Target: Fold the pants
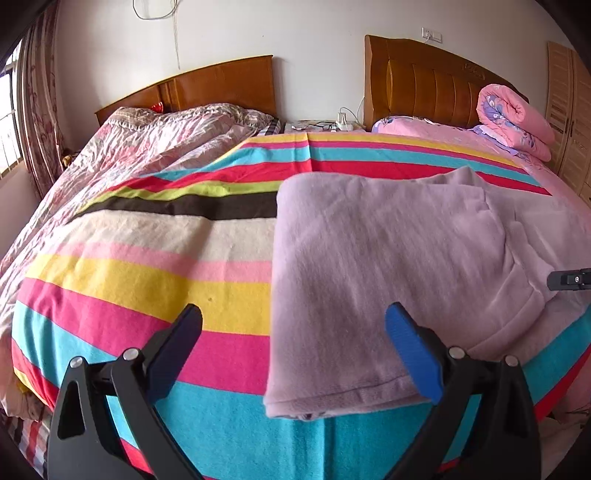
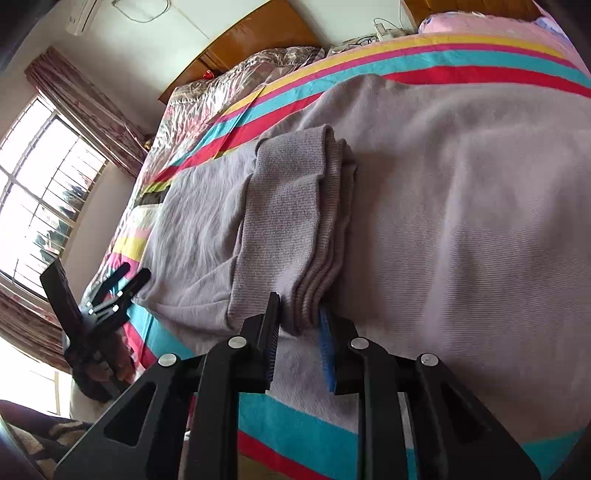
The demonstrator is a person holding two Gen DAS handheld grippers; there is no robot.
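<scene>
Pants laid flat on striped blanket on bed. Left gripper spread wide, nothing held, by hem edge. Right gripper clamped on bunched ribbed waistband, seen in right wrist view.

No legible text, label, brand, number or sign appears in either wrist view. The carved emblem on the right headboard is too small and blurred to read, and the air conditioner shows no readable marking.
</scene>
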